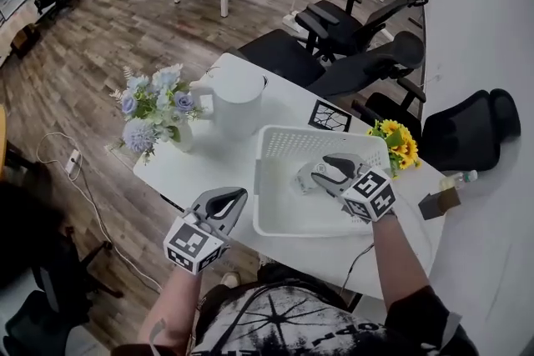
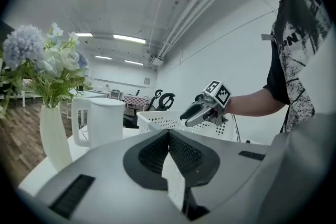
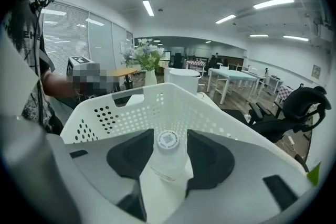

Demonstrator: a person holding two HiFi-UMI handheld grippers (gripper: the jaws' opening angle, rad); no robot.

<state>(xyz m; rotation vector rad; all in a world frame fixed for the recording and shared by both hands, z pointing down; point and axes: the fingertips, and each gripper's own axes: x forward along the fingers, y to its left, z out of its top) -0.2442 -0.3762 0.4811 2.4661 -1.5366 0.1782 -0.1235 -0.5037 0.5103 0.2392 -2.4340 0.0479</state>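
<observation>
- We see a clear plastic bottle [image 3: 168, 161] with a ribbed white screw cap [image 3: 168, 140] at the lower centre of the right gripper view, clamped between the two dark textured pads of the right gripper [image 1: 331, 166].
- The bottle sits inside a white plastic basket [image 3: 173, 107]. Its walls are pierced with rows of small round holes and a cut-out handle shows at the far end.
- In the head view the basket is a rounded rectangle at the centre right of the frame, on a smooth white table [image 1: 193, 167].
- The left gripper [image 1: 236, 197] hovers at the lower left, over the table's near edge. Its ridged black pads are pressed together with nothing between them.
- Beyond it stand a matte white cylindrical kettle [image 1: 237, 102] and a white vase of pale blue and white flowers [image 1: 157, 102].
- Yellow sunflowers [image 1: 395, 140] lie just right of the basket, and black office chairs [image 1: 350, 33] fill the upper right.
</observation>
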